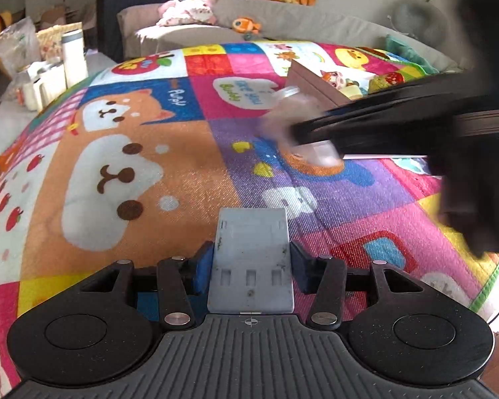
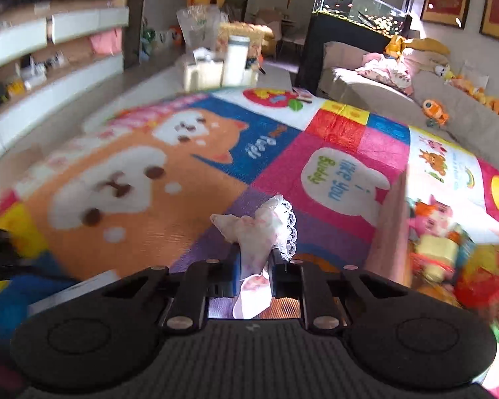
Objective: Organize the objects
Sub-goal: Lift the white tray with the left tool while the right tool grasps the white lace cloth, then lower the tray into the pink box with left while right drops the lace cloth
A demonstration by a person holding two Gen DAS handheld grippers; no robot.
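holding a small lace-trimmed cloth [image 2: 266, 232], the right tool [image 2: 254, 259] has its jaws clamped on the middle of the fabric, so the frilly end sticks out ahead of the fingers and the other end hangs back toward the handle. the cloth is off the play mat [image 2: 149, 166], carried above its purple patch. just to the right sits a pink box [image 2: 391, 226] already stuffed with bright toys [image 2: 439, 246], which looks like the place things are being gathered. judging by that, the sorting is partly done: several toys are in the box, this cloth is in transit, and it still has to be set down there.

the left tool [image 1: 249, 262] is clamped on a flat grey plastic piece [image 1: 251, 259], held low over the mat and well back from the box; that piece also seems still to be put away. in the left view the right tool [image 1: 316, 136] crosses from the right, blurred, with the cloth [image 1: 282, 116] at its tip near the box [image 1: 312, 83]. a sofa [image 2: 366, 89] with soft toys stands beyond the mat.
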